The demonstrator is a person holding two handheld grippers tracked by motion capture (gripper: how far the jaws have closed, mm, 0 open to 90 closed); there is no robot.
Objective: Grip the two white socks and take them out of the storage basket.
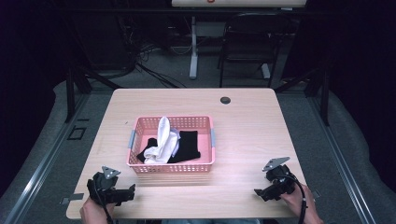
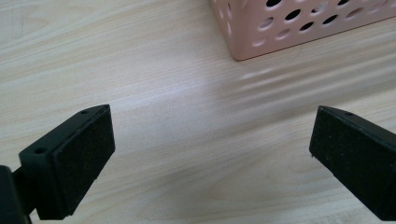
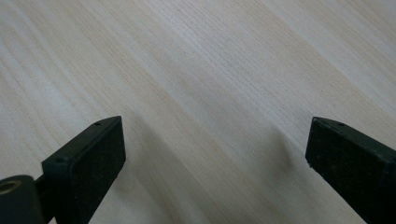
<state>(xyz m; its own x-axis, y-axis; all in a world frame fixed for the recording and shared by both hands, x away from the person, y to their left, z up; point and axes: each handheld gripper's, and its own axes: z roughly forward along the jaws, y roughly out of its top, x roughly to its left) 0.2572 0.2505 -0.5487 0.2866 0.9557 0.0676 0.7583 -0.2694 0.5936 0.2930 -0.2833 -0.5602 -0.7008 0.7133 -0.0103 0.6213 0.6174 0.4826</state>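
A pink perforated basket sits in the middle of the light wood table. White cloth and black cloth lie piled inside it. My left gripper rests near the front left corner of the table, open, with nothing between its jaws. In the left gripper view my left gripper points at bare wood, with a corner of the basket just ahead. My right gripper lies at the front right, open and empty; in its own view my right gripper faces bare tabletop.
A dark round grommet is set in the table's far edge. Beyond the table stand a desk leg and a black chair, with cables on the floor. Open wood lies on both sides of the basket.
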